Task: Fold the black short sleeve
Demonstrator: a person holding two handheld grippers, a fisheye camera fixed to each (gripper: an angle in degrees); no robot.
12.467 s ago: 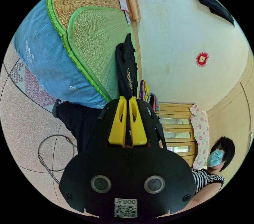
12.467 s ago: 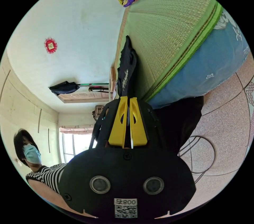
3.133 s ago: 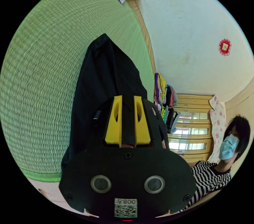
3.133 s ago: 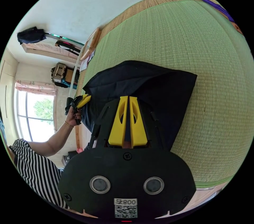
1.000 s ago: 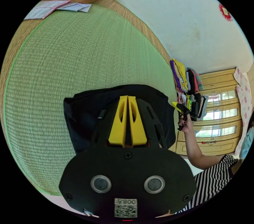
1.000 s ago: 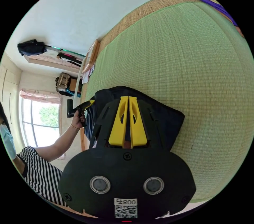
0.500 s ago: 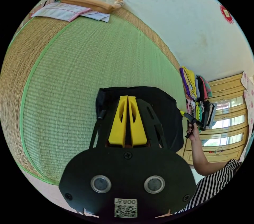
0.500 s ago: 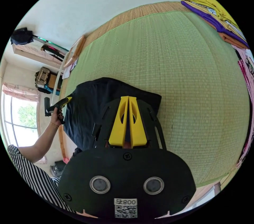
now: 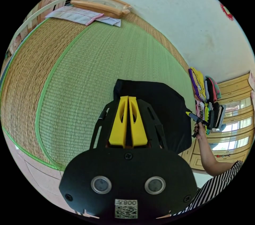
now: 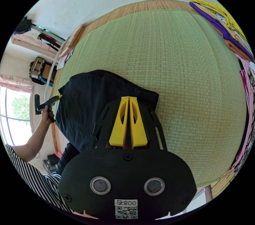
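The black short sleeve shirt [image 9: 162, 108] lies spread flat on the green woven mat [image 9: 79, 76]. My left gripper [image 9: 128, 98] has its yellow jaws pressed together on the shirt's near edge, by one corner. In the right gripper view the shirt [image 10: 87, 103] stretches from my right gripper [image 10: 129, 98], shut on its edge near the other corner, across to the left gripper [image 10: 54, 99], held in a hand. From the left gripper view, the right gripper [image 9: 194, 117] sits at the shirt's far corner. The housings hide the cloth under each gripper.
A stack of folded colourful clothes [image 9: 204, 89] stands at one end of the mat [image 10: 172, 63], seen also as clothes [image 10: 225, 26]. Papers [image 9: 77, 14] and a wooden frame [image 9: 101, 0] lie at the other end. A white wall runs behind; a striped sleeve [image 10: 29, 177] is nearby.
The shirt, earlier hanging bunched from both grippers, has come down onto the mat. Over the last second the grippers have drawn apart and stretched it wider.
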